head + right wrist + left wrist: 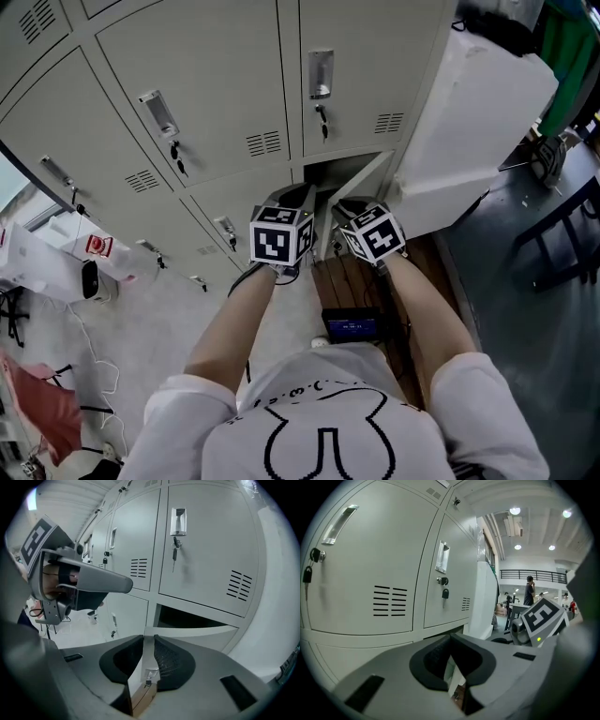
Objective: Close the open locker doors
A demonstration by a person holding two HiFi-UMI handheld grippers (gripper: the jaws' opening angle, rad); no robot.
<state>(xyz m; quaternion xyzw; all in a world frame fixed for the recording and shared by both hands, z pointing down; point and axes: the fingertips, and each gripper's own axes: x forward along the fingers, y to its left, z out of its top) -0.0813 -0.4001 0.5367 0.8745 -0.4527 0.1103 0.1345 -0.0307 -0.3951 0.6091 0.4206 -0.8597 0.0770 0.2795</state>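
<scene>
Right gripper clamped on the open locker door, left gripper empty
The right gripper (149,640) pinches the thin free edge of the open locker door (139,679), which stands upright between its jaws, swung out from the dark compartment (187,618) just ahead. The left gripper (451,637) hangs close at its left, jaws pressed together on nothing.
</scene>
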